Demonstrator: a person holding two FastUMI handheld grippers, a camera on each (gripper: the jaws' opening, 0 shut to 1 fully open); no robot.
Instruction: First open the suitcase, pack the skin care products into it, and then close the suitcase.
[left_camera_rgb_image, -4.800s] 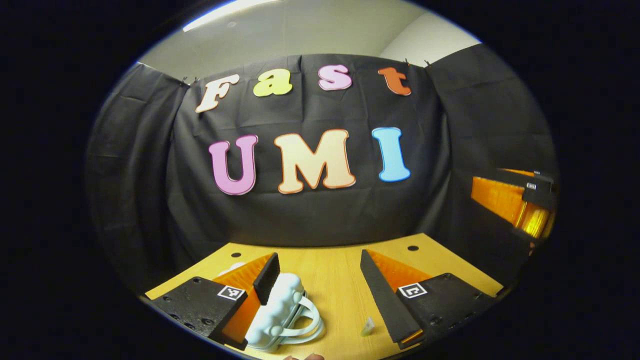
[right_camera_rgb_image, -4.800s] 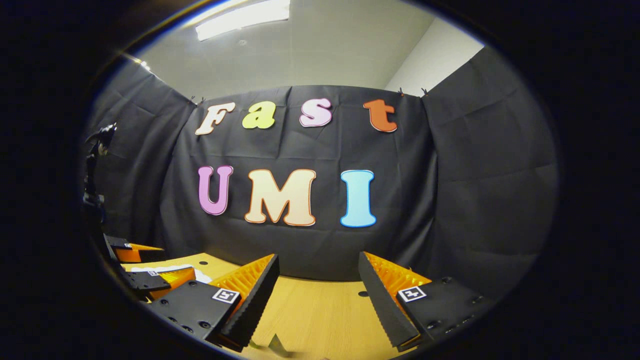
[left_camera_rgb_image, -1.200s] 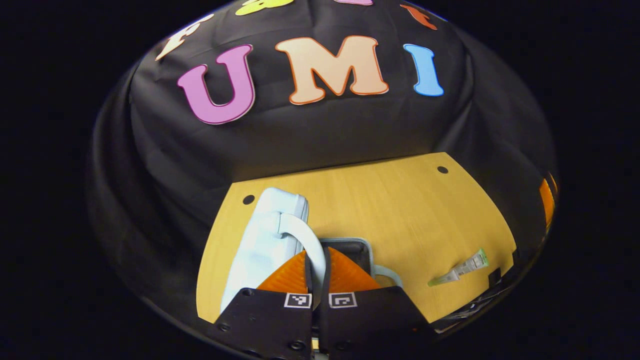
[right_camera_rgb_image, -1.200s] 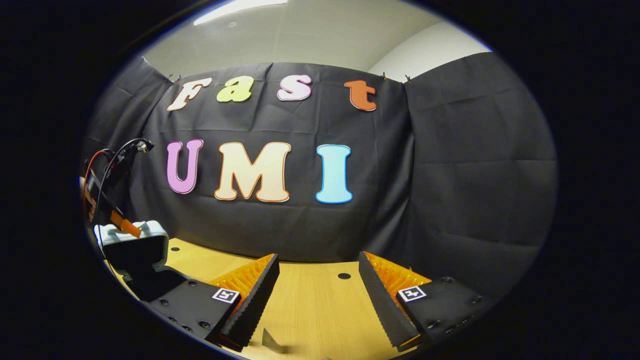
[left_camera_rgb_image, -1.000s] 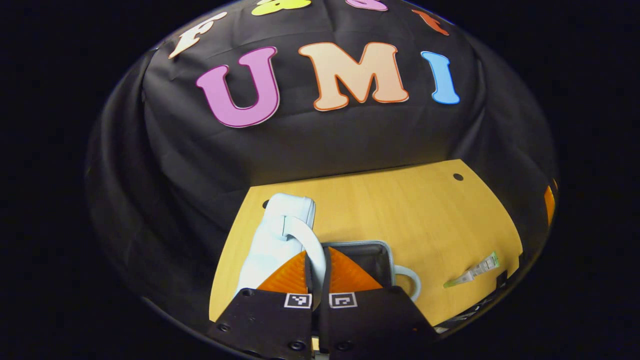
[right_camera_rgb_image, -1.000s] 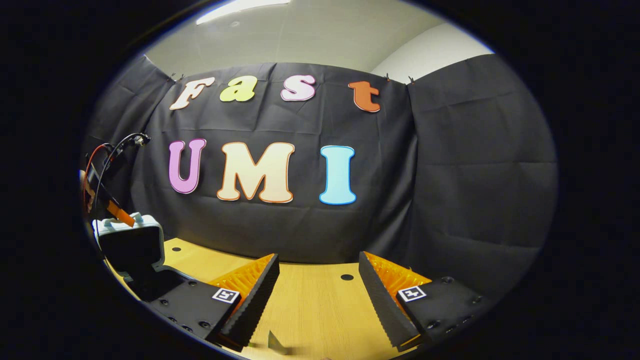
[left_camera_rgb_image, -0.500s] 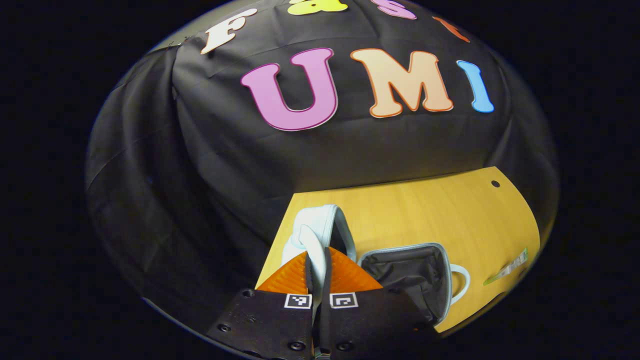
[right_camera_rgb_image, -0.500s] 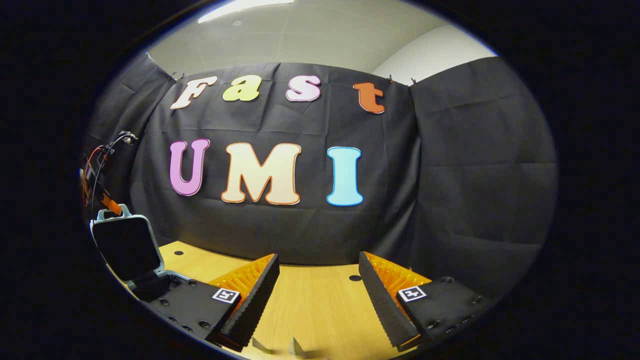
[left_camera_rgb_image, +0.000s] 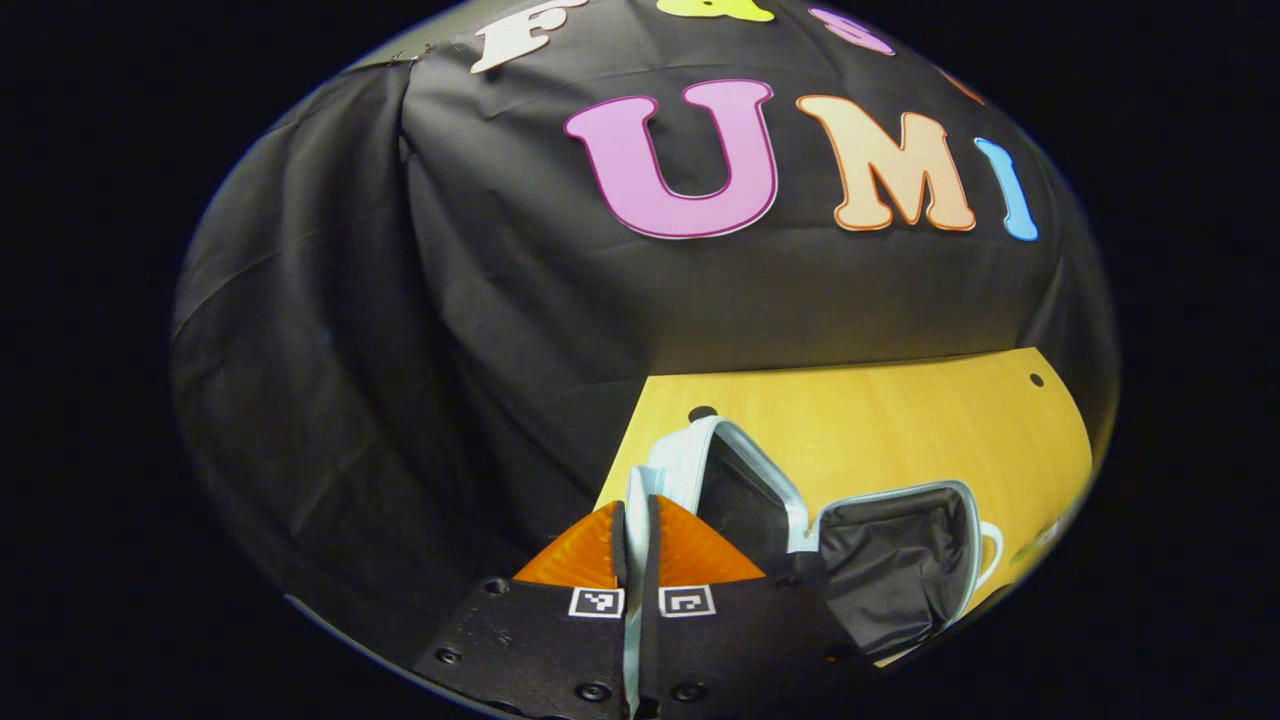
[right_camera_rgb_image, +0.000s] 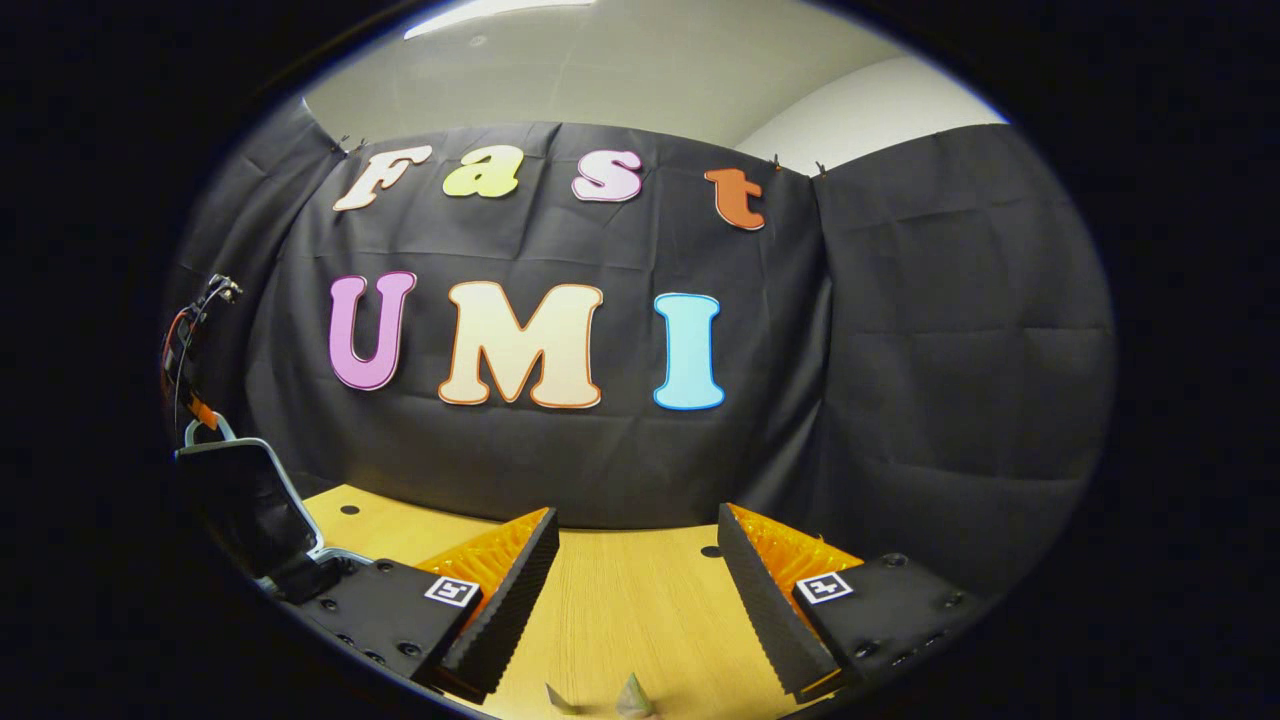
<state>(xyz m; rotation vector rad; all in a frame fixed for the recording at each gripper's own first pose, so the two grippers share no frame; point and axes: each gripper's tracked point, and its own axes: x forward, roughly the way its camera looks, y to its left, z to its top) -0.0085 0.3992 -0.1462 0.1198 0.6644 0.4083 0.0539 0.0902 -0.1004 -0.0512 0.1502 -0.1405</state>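
Low in the frame, the left gripper (left_camera_rgb_image: 636, 520) pinches the pale handle (left_camera_rgb_image: 637, 490) of the open, dark-lined suitcase (left_camera_rgb_image: 900, 560) on the wooden bench (left_camera_rgb_image: 900, 420). The right gripper (right_camera_rgb_image: 636, 590) is spread above small sachets (right_camera_rgb_image: 632, 700).

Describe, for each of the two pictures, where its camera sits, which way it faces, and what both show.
Left gripper view: rides the left gripper, tilted down; its fingers pinch the handle of the pale blue hard-shell suitcase, open on the yellow wooden table.
Right gripper view: rides the right gripper, facing level; its fingers spread.
Shared: suitcase, table, black cloth wall.
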